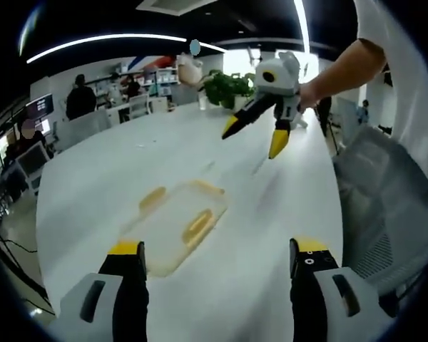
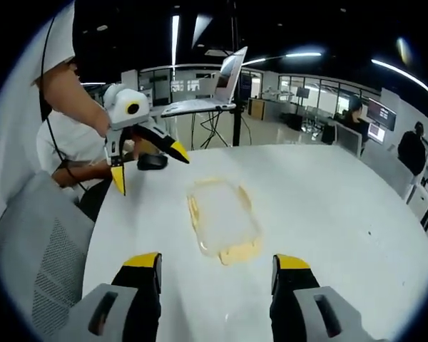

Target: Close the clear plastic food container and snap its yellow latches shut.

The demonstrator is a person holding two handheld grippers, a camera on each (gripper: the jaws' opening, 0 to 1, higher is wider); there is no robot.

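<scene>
A clear plastic food container (image 1: 172,226) with yellow latches (image 1: 197,224) lies flat on the white table (image 1: 271,214). In the left gripper view it sits just ahead of my left gripper (image 1: 218,249), slightly left of the gap. That gripper is open and holds nothing. My right gripper (image 1: 255,135) hovers open above the table beyond the container, held by a hand. In the right gripper view the container (image 2: 221,217) lies ahead of my open right gripper (image 2: 217,261). The left gripper (image 2: 148,166) hangs open up left of it. Whether the lid is fully seated is unclear.
A grey mesh chair (image 1: 385,199) stands at the table's edge, also seen as the chair (image 2: 36,235). A potted plant (image 1: 225,87) stands at the table's far end. A small black object (image 2: 152,162) lies on the table, with a laptop on a stand (image 2: 207,100) behind. People stand in the background.
</scene>
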